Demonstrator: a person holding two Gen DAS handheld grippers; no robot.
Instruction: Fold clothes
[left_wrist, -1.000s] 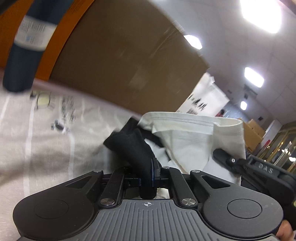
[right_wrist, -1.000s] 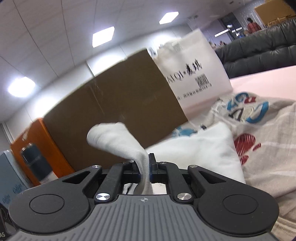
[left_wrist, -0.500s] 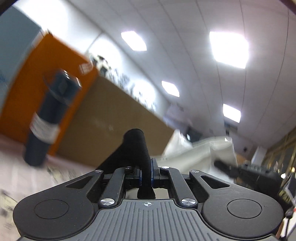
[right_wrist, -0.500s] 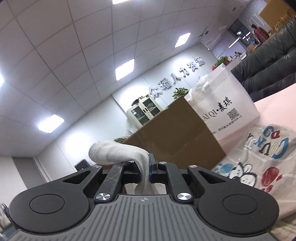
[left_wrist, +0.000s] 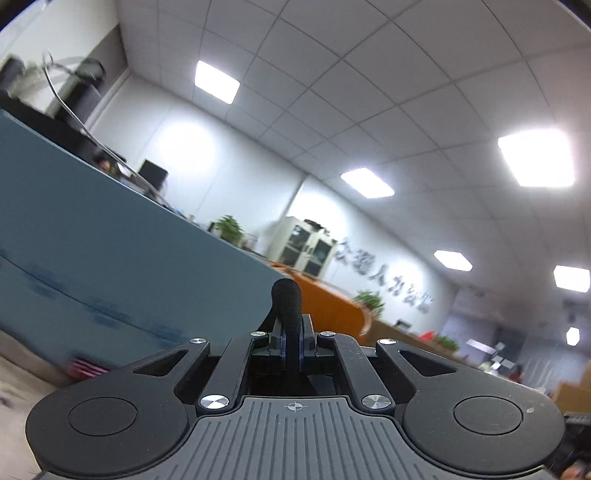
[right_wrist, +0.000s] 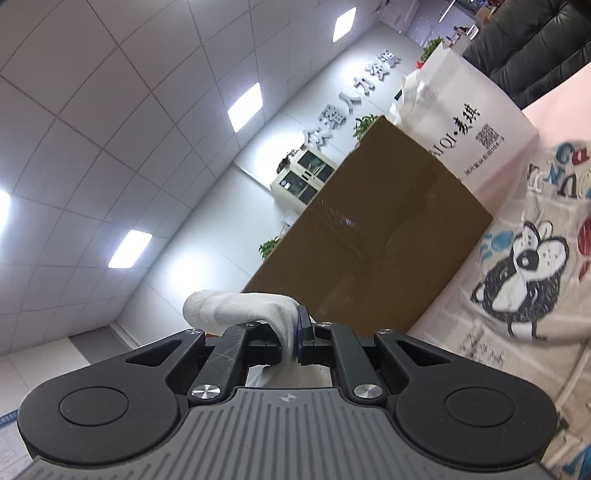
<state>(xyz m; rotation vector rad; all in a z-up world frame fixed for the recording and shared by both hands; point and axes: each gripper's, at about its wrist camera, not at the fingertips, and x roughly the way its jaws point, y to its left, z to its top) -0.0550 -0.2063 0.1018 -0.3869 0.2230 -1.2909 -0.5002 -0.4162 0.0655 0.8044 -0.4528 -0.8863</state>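
In the left wrist view my left gripper (left_wrist: 291, 343) is shut on a fold of black cloth (left_wrist: 286, 295) that bulges up above the fingers; the rest of that garment is hidden below the gripper body. In the right wrist view my right gripper (right_wrist: 293, 339) is shut on a bunched edge of white cloth (right_wrist: 236, 306), which loops to the left over the fingers and hangs down out of sight. Both grippers are lifted and look out level over the room. A printed grey cloth (right_wrist: 517, 273) with a cartoon figure and letters covers the table at right.
A brown cardboard box (right_wrist: 376, 236) and a white paper bag (right_wrist: 465, 118) stand at the table's far side. A blue-grey panel (left_wrist: 110, 273) and an orange counter (left_wrist: 332, 310) fill the left wrist view's lower left. A dark sofa (right_wrist: 535, 40) lies beyond.
The left gripper has risen and swung left with the black cloth, away from the table and white garment toward the blue panel and ceiling. The right gripper has lifted and rolled, keeping the white cloth.
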